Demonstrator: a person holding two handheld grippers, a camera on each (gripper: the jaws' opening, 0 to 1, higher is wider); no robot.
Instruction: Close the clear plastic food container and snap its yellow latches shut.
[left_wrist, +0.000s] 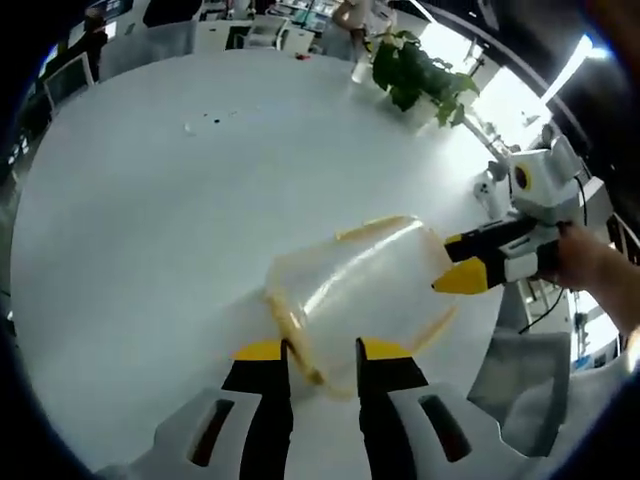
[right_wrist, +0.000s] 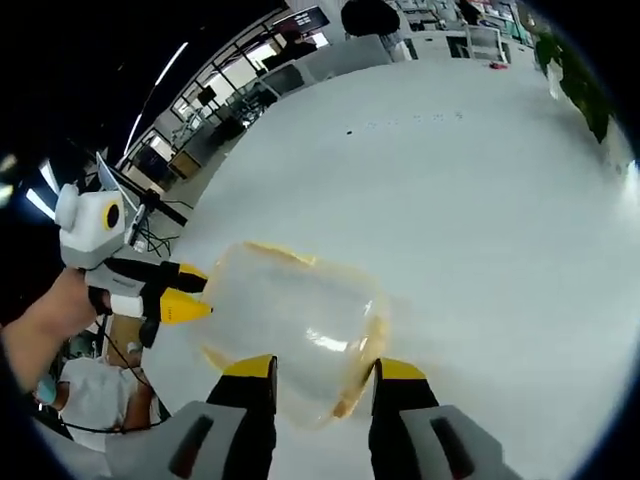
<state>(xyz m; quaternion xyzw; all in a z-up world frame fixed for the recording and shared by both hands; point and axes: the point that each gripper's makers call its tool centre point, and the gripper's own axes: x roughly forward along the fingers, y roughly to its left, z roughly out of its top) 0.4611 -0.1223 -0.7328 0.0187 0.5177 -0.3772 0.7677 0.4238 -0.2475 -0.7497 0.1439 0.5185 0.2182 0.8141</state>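
Note:
The clear plastic food container (left_wrist: 355, 285) lies on its side over the white table (left_wrist: 150, 230), with yellow latches along its rim. My left gripper (left_wrist: 323, 352) is shut on the container's near end, where a yellow latch (left_wrist: 298, 345) sits between the jaws. My right gripper (left_wrist: 455, 260) comes in from the right and meets the far end, its yellow fingertips (left_wrist: 465, 278) against the plastic. In the right gripper view the container (right_wrist: 290, 315) sits between the jaws of my right gripper (right_wrist: 325, 370), and the left gripper (right_wrist: 195, 288) touches its left end.
A potted green plant (left_wrist: 415, 70) stands at the table's far edge, and a small white object (left_wrist: 487, 190) sits near the right edge. A person's hand (left_wrist: 590, 265) holds the right gripper. Desks and monitors (right_wrist: 250, 90) line the room beyond the table.

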